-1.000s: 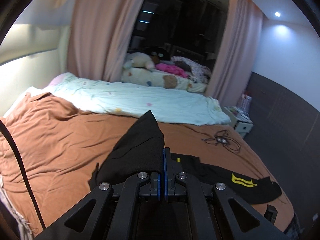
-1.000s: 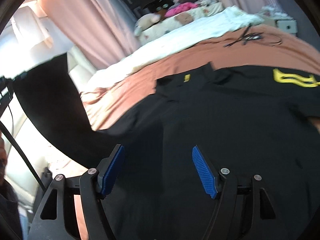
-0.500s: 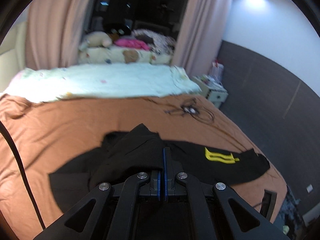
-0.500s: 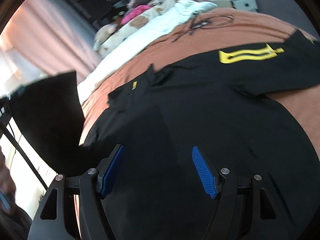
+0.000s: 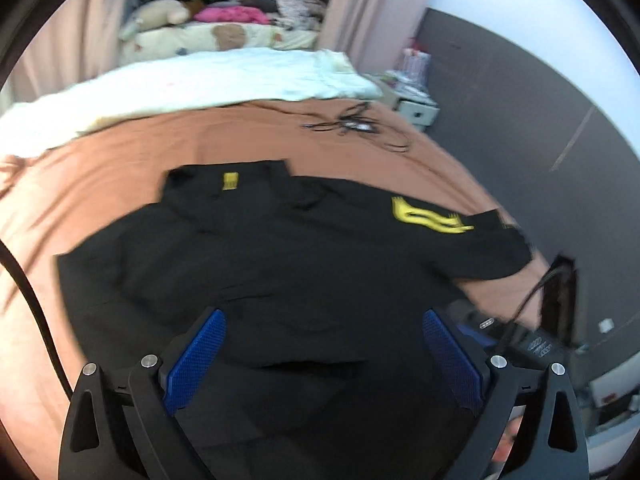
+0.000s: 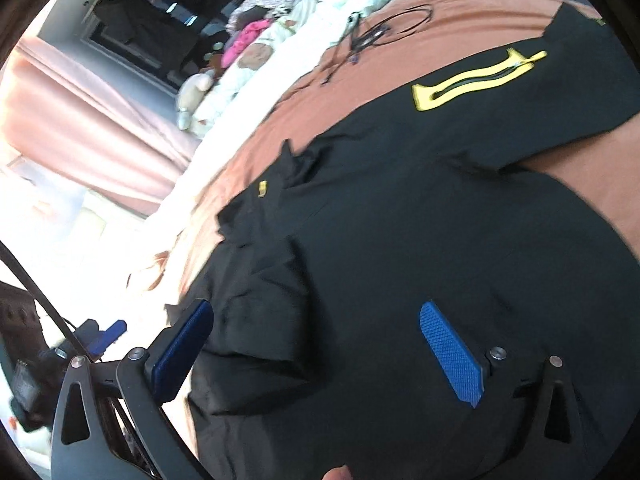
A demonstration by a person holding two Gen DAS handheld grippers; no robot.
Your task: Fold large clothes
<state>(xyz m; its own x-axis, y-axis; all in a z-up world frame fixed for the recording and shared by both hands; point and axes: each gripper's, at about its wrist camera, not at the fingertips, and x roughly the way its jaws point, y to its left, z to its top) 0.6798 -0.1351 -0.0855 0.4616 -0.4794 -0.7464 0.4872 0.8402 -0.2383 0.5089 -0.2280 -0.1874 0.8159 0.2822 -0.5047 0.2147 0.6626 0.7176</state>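
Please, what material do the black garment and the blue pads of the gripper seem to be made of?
The black garment looks like thin matte woven fabric, perhaps synthetic: it lies flat with soft creases and little shine. The blue pads look like rubber or plastic, with a fine grid texture.

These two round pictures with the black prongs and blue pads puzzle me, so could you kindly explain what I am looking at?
No robot here: a person carries a hand-held two-finger gripper in each hand, each with a wide-angle camera looking along its fingers.

One picture is from the left gripper, the other from the right gripper, which is rolled, so the room looks tilted. The blue strips are the finger pads.

Both look down at a black jacket with yellow markings, spread on a bed with a brown cover. A pale quilt and some cables lie farther back.

Both grippers' jaws are opening, and neither holds anything; the jacket lies beneath them.
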